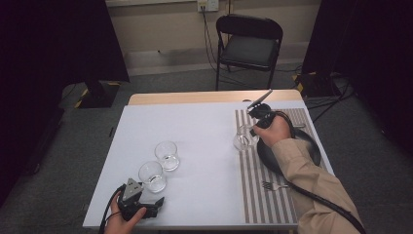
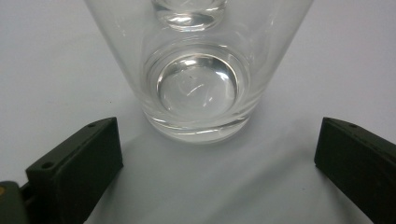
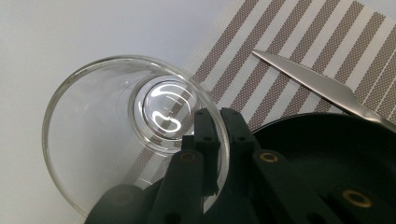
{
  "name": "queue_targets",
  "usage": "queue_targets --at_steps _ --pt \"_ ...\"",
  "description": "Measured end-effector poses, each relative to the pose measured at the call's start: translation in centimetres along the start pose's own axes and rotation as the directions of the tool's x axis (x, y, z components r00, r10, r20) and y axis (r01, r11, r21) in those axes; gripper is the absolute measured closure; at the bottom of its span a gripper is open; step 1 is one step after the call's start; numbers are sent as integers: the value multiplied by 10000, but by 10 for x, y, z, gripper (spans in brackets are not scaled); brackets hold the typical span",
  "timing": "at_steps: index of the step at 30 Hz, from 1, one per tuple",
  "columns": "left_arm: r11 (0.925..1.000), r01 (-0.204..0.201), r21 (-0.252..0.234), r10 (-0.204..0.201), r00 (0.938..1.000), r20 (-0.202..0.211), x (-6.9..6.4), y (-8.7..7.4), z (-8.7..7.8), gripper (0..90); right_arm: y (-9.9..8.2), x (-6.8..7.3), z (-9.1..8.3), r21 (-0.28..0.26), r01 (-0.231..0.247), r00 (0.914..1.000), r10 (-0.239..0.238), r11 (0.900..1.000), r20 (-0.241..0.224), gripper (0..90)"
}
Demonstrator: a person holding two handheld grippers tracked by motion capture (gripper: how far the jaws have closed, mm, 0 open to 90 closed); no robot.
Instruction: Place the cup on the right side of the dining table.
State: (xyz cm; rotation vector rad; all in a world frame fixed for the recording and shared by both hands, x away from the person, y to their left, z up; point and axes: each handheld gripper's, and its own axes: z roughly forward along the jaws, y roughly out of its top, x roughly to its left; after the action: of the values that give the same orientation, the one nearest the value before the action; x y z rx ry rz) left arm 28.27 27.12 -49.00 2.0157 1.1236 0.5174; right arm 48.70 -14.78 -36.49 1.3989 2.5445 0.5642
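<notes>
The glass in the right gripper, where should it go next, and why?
Probably lower it gently onto the striped mat beside the black plate. The right gripper pinches the glass by its rim, tilted over the mat's edge, so it likely isn't set down yet.

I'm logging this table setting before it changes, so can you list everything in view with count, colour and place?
Glasses: three, clear; two on the white table left of centre, one at the placemat's left edge, clamped by its rim.
Placemat: one, grey-and-white striped, right side of the table.
Plate: one, black, on the placemat.
Fork: one, silver, on the placemat near the front.
Knife: one, silver, on the placemat beside the plate.
Table: one, white top.
Chair: one, black, folding, behind the table.
Left gripper: black, fingers open, near the front glass.
Right gripper: black, fingers shut on the glass rim.
</notes>
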Motion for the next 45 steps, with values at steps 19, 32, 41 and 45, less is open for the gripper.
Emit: queue_targets --at_steps 19,32,41,45 --pt "10000 -2 -18 2 10000 -5 0 0 0 1 -1 -10 10 211 -104 9994 97 9997 330 862" --pt "10000 -11 -17 11 10000 6 0 0 0 1 0 -10 13 217 -233 9989 224 9995 412 868" --pt "10000 -11 -17 11 10000 1 0 0 0 1 0 -9 13 199 -242 9983 231 9995 529 868" --pt "10000 -13 -18 13 10000 6 0 0 0 1 0 -10 13 180 -309 9981 299 9994 540 868"
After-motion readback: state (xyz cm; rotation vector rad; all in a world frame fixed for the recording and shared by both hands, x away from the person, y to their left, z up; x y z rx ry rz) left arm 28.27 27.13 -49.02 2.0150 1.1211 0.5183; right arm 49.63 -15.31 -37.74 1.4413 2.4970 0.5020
